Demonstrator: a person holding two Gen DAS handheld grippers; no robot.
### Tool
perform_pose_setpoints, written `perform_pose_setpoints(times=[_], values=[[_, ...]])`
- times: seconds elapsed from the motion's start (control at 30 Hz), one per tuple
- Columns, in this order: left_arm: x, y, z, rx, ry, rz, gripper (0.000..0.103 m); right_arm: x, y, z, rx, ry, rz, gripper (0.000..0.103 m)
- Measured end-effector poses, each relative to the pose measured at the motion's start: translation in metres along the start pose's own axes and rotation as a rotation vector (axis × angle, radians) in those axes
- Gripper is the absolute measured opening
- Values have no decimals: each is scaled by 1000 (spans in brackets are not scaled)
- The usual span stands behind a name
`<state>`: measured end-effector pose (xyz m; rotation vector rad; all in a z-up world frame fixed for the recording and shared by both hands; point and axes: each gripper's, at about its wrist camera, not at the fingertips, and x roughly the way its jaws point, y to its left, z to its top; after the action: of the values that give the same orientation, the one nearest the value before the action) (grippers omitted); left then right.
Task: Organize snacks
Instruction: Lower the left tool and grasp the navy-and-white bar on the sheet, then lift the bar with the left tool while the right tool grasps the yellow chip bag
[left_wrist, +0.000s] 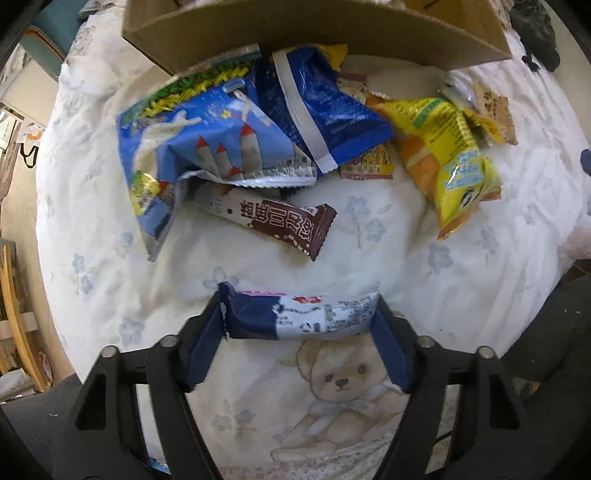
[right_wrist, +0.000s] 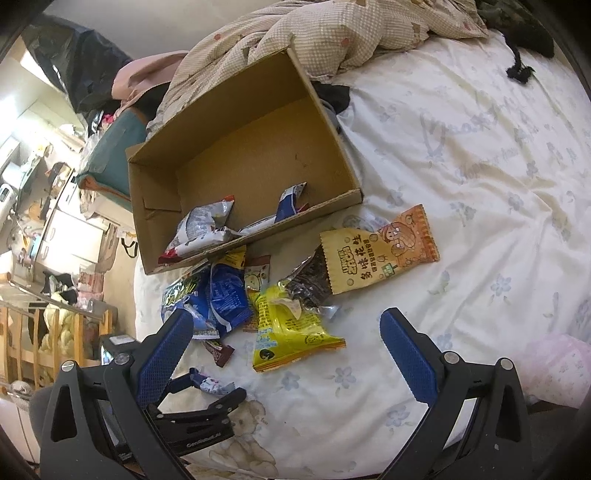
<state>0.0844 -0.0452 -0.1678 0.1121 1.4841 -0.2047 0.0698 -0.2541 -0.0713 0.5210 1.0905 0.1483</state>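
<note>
A navy-and-white snack packet (left_wrist: 295, 317) lies crosswise on the bear-print bedsheet, and my left gripper (left_wrist: 299, 302) is shut on it, one pad against each end. Beyond it is a heap of snacks: a brown bar (left_wrist: 280, 221), a light-blue castle bag (left_wrist: 207, 147), a dark-blue bag (left_wrist: 317, 110) and a yellow bag (left_wrist: 443, 155). Behind the heap stands an open cardboard box (right_wrist: 159, 206) with two packets (right_wrist: 203, 225) inside. My right gripper (right_wrist: 286, 317) hovers open over the near side of the heap, holding nothing. The left gripper (right_wrist: 207, 384) also shows at the lower left of the right wrist view.
An orange-and-tan peanut packet (right_wrist: 380, 251) lies right of the box. A checked quilt (right_wrist: 332, 33) is bunched behind the box, with dark clothing (right_wrist: 517, 37) at the far right. The bed's left edge (right_wrist: 138, 295) drops to a cluttered floor. Bare sheet (right_wrist: 480, 166) spreads to the right.
</note>
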Motion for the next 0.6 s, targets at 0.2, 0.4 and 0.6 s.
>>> perform_pose_setpoints(times=[0.2,0.4,0.6], values=[[-57,8,-6,-73,-93,-93,68,-4,-23,5,105,-24,-3,103],[-95,27,-3,-130,-187,-87,68,29,-30,4,132,106,-52,103],[-79,36,1,-169,-199,-91,68,79,4,-8,-19,252,-117,103]])
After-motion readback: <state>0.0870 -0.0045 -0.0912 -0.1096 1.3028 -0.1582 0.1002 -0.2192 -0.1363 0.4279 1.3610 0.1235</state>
